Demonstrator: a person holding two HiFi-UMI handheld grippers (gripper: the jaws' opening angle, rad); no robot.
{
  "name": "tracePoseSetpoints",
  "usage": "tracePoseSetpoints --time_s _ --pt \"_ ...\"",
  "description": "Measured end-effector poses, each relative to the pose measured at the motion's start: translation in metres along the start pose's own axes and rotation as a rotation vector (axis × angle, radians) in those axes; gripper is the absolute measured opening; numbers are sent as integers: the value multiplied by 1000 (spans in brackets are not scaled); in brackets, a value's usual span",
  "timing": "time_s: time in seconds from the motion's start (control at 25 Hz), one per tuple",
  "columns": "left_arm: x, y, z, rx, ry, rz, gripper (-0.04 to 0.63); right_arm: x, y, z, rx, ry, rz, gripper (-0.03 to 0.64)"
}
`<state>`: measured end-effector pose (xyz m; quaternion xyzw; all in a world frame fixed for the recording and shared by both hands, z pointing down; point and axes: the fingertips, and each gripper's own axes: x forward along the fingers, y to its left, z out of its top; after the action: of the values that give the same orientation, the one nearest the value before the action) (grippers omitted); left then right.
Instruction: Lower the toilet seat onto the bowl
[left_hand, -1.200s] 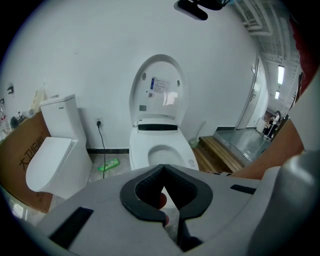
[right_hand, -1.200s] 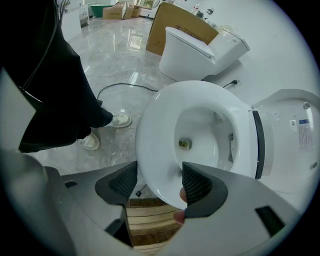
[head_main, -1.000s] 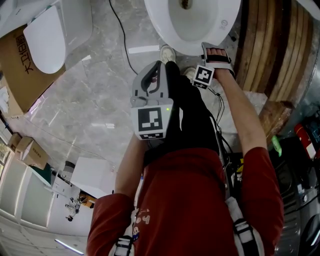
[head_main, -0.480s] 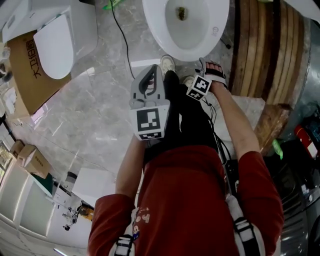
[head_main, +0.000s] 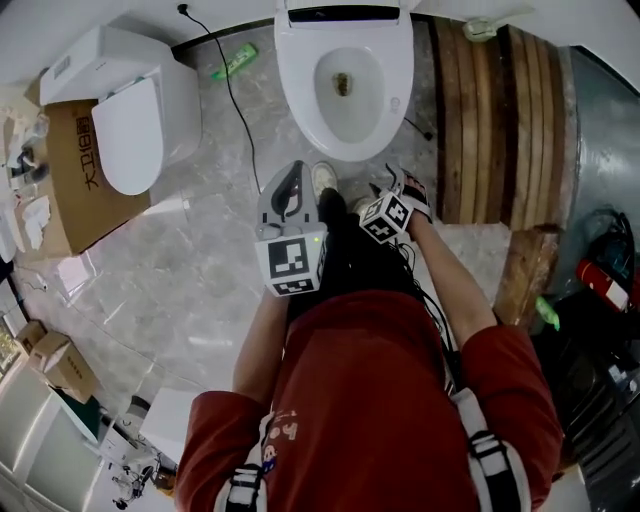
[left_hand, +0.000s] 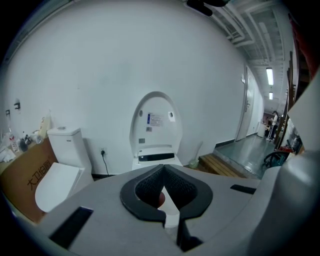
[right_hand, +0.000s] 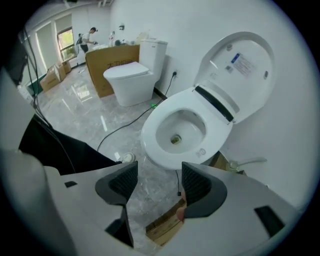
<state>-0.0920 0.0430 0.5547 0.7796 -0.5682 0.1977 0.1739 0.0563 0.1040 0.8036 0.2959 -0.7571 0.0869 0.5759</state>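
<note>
Right gripper, jaws apart and empty, and left gripper, jaws pressed together on nothing, flank the bowl's near end about equally; the toilet seat stands raised at 12 o'clock, beyond the bowl's 12-to-6 length

Left gripper: jaws together, nothing held, pointing level ahead. Right gripper: jaws apart, empty, angled downward, apparently at waist height.

Test lab/showroom; toilet + 2nd toilet on open floor, cardboard box.
</note>
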Motion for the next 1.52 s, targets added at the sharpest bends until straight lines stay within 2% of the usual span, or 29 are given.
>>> tracePoseSetpoints --time_s 0.16,0.4,1.2,1.32,1.52 --pt "-14 -2 28 9 -62 21 12 -47 -21 16 139 -88 -37 264" --pt "-26 -3 79 29 -181 54 12 -112 -51 41 248 -232 -107 264" --pt "-69 12 218 118 -496 107 12 -310 -182 166 370 -774 -323 264" --pt "-80 15 240 97 -560 112 12 -343 -194 183 372 -854 -352 264" --pt "-93 30 258 136 -598 143 12 -398 -212 201 395 -985 -408 264"
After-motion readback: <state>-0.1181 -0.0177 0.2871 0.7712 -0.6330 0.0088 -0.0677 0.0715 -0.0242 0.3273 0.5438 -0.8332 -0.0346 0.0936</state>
